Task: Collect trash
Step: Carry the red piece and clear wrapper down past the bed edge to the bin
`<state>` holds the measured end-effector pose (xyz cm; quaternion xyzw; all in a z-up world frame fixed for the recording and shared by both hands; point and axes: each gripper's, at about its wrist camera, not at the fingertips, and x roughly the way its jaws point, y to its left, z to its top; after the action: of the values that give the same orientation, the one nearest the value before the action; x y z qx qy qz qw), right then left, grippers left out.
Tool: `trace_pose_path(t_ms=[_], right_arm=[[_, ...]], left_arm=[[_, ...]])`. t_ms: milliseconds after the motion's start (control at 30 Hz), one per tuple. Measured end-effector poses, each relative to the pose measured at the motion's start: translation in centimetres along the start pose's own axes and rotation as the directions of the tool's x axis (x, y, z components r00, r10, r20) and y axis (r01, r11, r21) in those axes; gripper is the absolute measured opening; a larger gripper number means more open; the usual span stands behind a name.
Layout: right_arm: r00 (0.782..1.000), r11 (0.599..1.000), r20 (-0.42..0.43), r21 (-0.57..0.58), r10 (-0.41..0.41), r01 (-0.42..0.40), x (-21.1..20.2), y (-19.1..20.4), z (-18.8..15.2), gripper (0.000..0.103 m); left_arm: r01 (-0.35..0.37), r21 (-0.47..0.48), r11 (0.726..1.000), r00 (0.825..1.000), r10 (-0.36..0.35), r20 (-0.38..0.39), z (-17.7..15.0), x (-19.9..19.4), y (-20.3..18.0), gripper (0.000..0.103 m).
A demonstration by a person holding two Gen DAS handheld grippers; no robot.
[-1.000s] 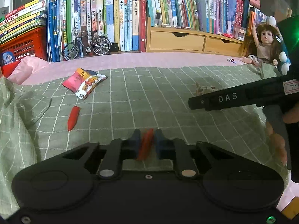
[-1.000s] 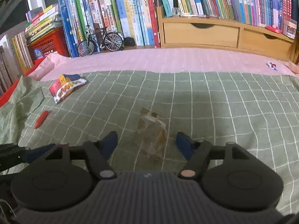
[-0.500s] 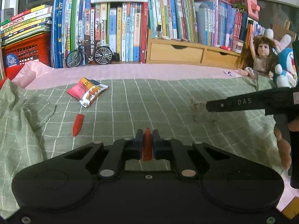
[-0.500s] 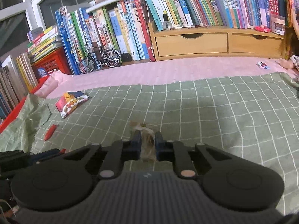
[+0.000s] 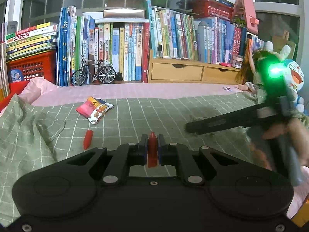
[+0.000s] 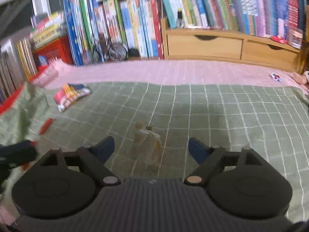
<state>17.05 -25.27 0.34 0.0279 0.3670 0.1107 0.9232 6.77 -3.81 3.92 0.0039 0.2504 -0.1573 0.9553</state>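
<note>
While the left gripper (image 5: 152, 148) is clamping a red wrapper (image 5: 152, 150), the right gripper (image 6: 150, 148) is opening wide around the clear wrapper (image 6: 149, 143) lying mid-blanket (image 6: 231, 116); light, crinkly, slippery: pinch its bunched middle.

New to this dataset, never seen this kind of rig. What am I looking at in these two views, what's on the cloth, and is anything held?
There is no robot here. A person holds one two-finger tool in each hand, and each tool carries a fisheye camera that looks out along its fingers, so the black shape low in each picture is the tool itself.

In the left view, the left tool is shut on a red wrapper piece. The right tool enters that view from the right side.

In the right view, the right tool is opening; a clear crumpled wrapper lies between its fingers, untouched.

On the green checked cloth lie a snack packet and a second red piece.
</note>
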Motion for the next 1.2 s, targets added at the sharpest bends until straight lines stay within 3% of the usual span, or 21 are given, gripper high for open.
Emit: trace_pose_path(t_ms=[67,100,133,167,200,367,667,967,1200], right_arm=[[1.0,1.0,-0.027,-0.003,-0.011,0.011,1.3,0.4,0.0,0.087],[1.0,1.0,-0.013,-0.014,-0.025,0.025,1.4,0.7,-0.1,0.08],[0.999,0.999,-0.004,-0.023,-0.046,0.046,1.4,1.0,0.0,0.063],[0.998,0.998,0.005,-0.023,-0.062,0.062,1.2,1.2,0.0,0.032],[0.998,0.998,0.006,-0.01,-0.061,0.061,1.0,1.1,0.0,0.02],[0.997,0.999,0.073,0.035,-0.021,0.019,-1.6,0.6,-0.2,0.019],[0.991,0.989,0.089,0.102,0.099,-0.107,-6.3,-0.5,-1.5,0.019],[0.977,0.977,0.104,0.084,0.186,-0.195,-11.0,0.3,-4.3,0.02],[0.971,0.973,0.073,0.007,0.229,-0.231,-13.9,2.0,-6.9,0.02]], left_arm=[[0.002,0.006,1.0,1.0,-0.002,0.006,-0.2,-0.4,0.0,0.009],[0.002,0.009,1.0,1.0,-0.002,0.009,-0.3,-0.5,0.0,0.009],[0.002,0.014,1.0,1.0,-0.002,0.013,-0.3,-0.6,0.0,0.009],[0.002,0.016,1.0,1.0,-0.002,0.016,-0.4,-0.8,0.0,0.009],[0.003,0.018,1.0,1.0,-0.004,0.018,-0.4,-0.9,-0.1,0.009],[0.01,0.014,1.0,1.0,-0.011,0.029,-0.5,-1.3,0.0,0.009],[0.035,0.005,0.999,0.999,-0.035,0.038,-0.4,-2.7,-0.5,0.009],[0.049,-0.016,0.999,0.998,-0.048,0.044,-1.0,-5.0,-1.2,0.009],[0.073,-0.03,0.997,0.996,-0.072,0.044,-2.7,-7.8,-1.9,0.009]])
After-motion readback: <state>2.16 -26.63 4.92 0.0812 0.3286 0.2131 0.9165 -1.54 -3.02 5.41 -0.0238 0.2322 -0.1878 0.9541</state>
